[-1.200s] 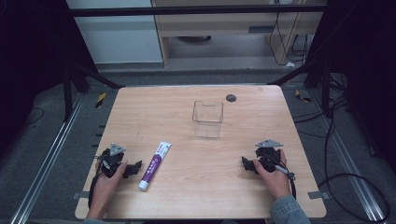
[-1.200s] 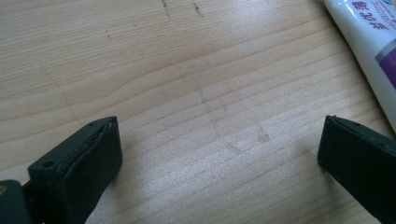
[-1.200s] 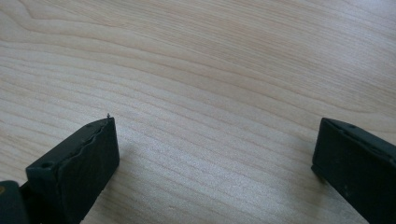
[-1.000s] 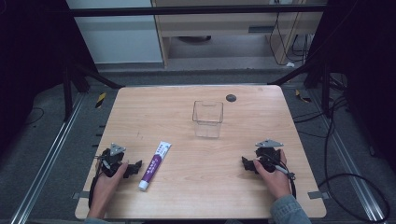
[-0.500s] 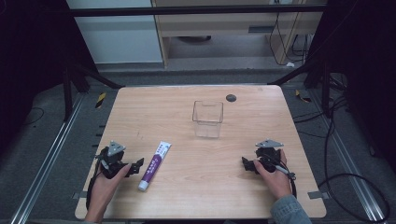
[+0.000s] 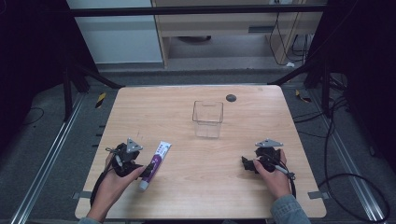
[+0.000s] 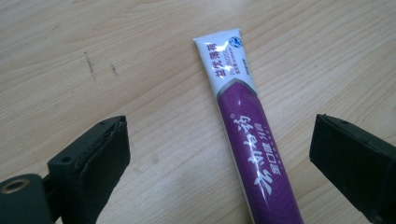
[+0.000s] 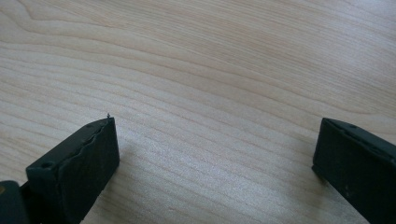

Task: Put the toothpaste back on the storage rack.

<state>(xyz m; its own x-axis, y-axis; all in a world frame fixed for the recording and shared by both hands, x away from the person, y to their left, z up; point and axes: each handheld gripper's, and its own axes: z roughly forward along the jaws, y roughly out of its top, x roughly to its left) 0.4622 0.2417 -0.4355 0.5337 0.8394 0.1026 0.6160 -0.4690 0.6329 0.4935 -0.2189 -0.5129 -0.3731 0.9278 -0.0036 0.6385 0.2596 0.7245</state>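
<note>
A purple and white toothpaste tube (image 6: 155, 163) lies flat on the wooden table (image 6: 187, 196) at the front left. My left gripper (image 6: 140, 170) is open right beside it. In the left gripper view the tube (image 7: 247, 126) runs between the two spread jaws, nearer the right one, and neither jaw touches it. A clear plastic box (image 6: 208, 118) stands upright and empty near the table's middle. My right gripper (image 6: 250, 164) rests open at the front right, with only bare wood (image 8: 210, 107) between its jaws.
A small dark round disc (image 6: 230, 97) lies near the table's far edge. Dark metal frame bars (image 6: 196, 8) stand around the table. Cables trail on the floor at the right (image 6: 345, 177).
My left gripper has slid right and turned towards the toothpaste tube, so the tube now lies between its jaws. The right gripper has not moved.
</note>
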